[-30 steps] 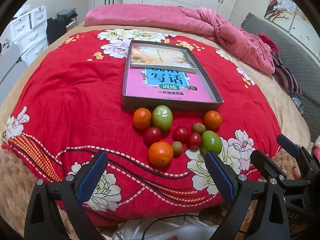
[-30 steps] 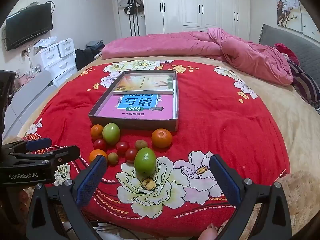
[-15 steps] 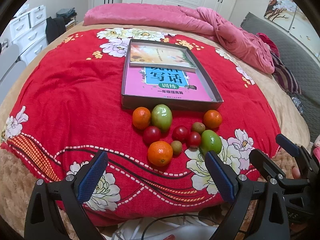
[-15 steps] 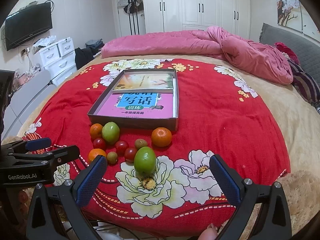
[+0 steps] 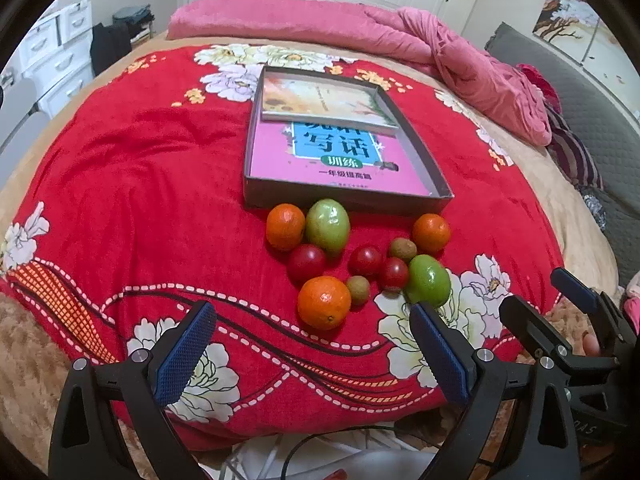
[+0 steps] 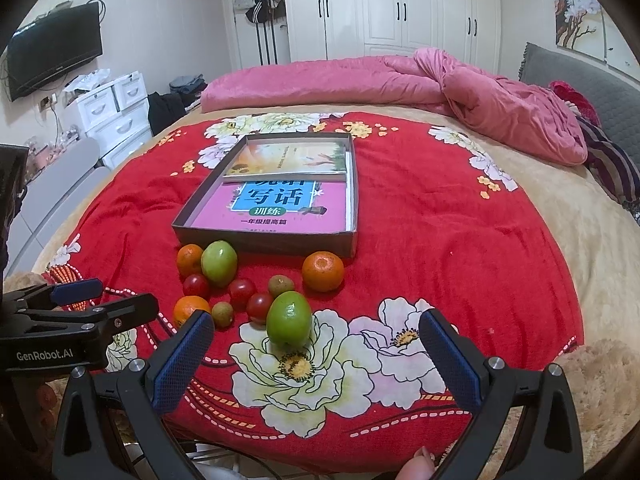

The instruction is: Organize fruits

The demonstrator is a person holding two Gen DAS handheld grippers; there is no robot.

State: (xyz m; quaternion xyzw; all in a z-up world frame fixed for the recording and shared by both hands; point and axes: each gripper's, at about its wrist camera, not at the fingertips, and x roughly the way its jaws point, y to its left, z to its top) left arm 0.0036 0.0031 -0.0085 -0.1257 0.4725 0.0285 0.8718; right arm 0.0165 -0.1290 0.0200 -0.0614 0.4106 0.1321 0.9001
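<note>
A cluster of fruit lies on the red flowered blanket [image 5: 140,184] in front of a shallow grey box [image 5: 344,200]. Nearest the left gripper is an orange [image 5: 323,307]; a green fruit [image 5: 429,286] lies to its right and shows in the right wrist view [image 6: 289,318]. Farther back are another green fruit [image 5: 328,225], two more oranges [image 5: 285,226] [image 5: 431,233], red tomatoes [image 5: 306,262] and small brownish fruits [image 5: 357,289]. My left gripper [image 5: 312,356] is open and empty, short of the fruit. My right gripper [image 6: 316,360] is open and empty, just before the green fruit.
The grey box [image 6: 276,240] holds a pink book [image 6: 276,208] and a pale book [image 6: 288,158]. A pink quilt [image 6: 400,80] lies at the bed's far side. White drawers [image 6: 112,108] stand at the left. The bed's near edge is just under both grippers.
Both views have crept slightly closer to the fruit. Both grippers stay open and nothing on the bed has moved.
</note>
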